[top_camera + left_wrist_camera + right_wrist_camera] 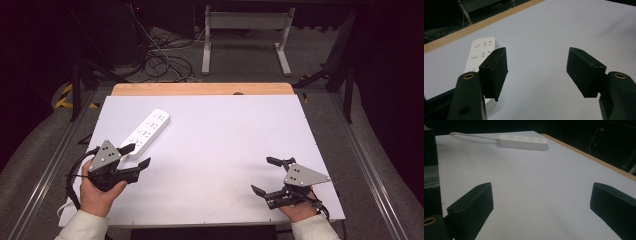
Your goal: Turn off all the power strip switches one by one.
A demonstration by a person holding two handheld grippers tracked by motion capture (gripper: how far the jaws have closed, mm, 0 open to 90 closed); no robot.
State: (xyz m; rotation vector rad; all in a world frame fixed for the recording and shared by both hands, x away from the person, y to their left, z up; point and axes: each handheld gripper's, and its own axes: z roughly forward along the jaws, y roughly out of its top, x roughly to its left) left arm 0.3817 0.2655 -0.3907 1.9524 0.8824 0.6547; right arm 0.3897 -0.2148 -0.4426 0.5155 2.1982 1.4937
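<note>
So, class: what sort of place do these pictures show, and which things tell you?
Probably a lab or workshop recording bench: a white-topped wooden table bearing a white plastic power strip, tangled black cables on the grey floor, and dark curtains around it.

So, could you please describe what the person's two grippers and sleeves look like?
Both the left gripper and the right gripper are black, each with two blocky jaws, a grey three-cornered plate dotted with small holes on top, and a black cable trailing behind. The person wears white sleeves.
</note>
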